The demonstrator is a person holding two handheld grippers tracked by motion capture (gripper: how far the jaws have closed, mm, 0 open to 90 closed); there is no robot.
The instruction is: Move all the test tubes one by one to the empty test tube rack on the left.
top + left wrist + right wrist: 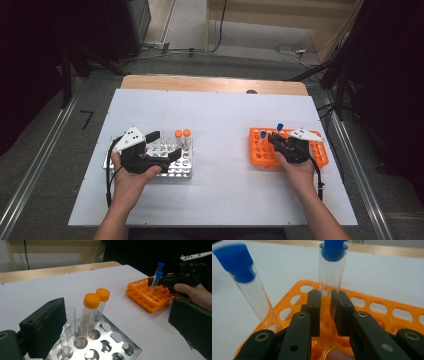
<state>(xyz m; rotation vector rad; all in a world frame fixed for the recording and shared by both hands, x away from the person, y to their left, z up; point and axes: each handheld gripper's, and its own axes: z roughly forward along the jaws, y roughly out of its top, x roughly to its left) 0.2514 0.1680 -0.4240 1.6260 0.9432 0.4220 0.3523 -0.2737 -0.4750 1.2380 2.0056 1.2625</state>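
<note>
Here, the right gripper pinches a blue-capped tube that stands upright in the orange rack, near the table's right edge. A second blue tube leans in a hole just beside it. The pinched tube looks only gripped, not lifted out yet. Near the left edge, the left gripper hangs over the metal rack with its jaws spread wide and nothing between them. Two orange-capped tubes already stand there, and many holes are bare.
</note>
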